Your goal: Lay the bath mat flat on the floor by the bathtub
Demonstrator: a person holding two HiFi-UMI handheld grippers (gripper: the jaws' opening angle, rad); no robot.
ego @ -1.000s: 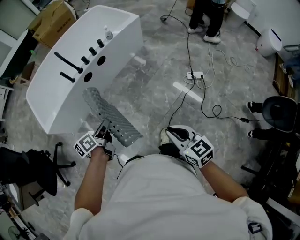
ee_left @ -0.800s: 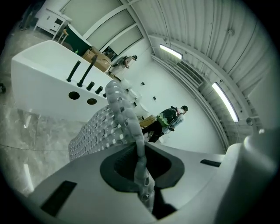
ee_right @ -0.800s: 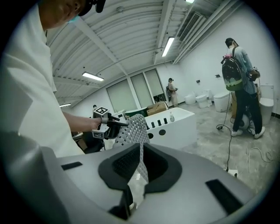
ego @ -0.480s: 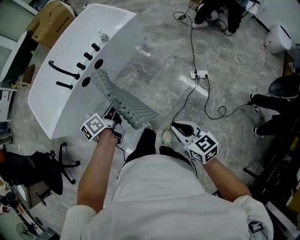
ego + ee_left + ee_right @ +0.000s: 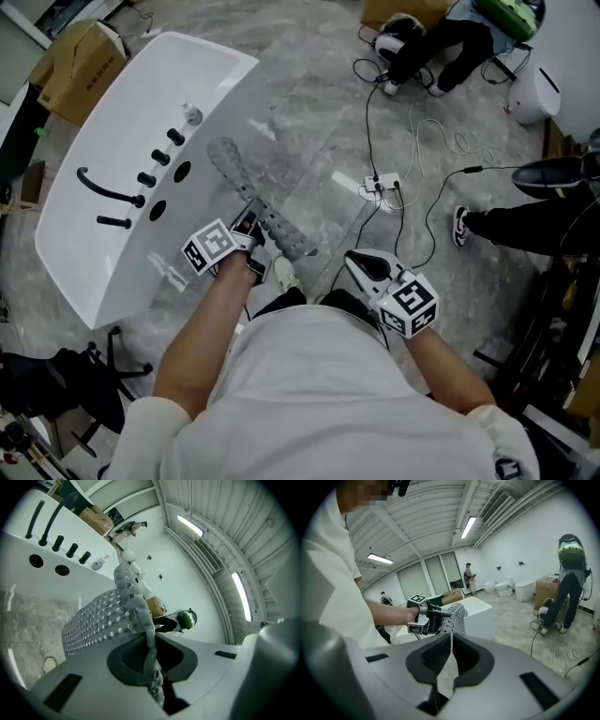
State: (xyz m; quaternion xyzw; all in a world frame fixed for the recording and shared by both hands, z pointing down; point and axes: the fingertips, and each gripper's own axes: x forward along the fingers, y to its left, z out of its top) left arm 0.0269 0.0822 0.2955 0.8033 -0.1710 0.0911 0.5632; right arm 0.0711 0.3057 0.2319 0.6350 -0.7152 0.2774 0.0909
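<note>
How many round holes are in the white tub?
2. One hole beside the black knobs, near the bath mat; the other hole right next to it. More may be hidden.

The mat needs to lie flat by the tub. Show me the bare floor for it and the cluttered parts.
Bare floor runs along the side of the bathtub, between it and the power strip, below the bath mat that the left hand-held gripper holds. Crowded: cables and people's shoes beyond the strip, to the right.

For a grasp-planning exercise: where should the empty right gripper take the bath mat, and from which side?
Probably the bath mat at its free near end, from the person's right: thin, it juts past the left gripper toward the right gripper.
</note>
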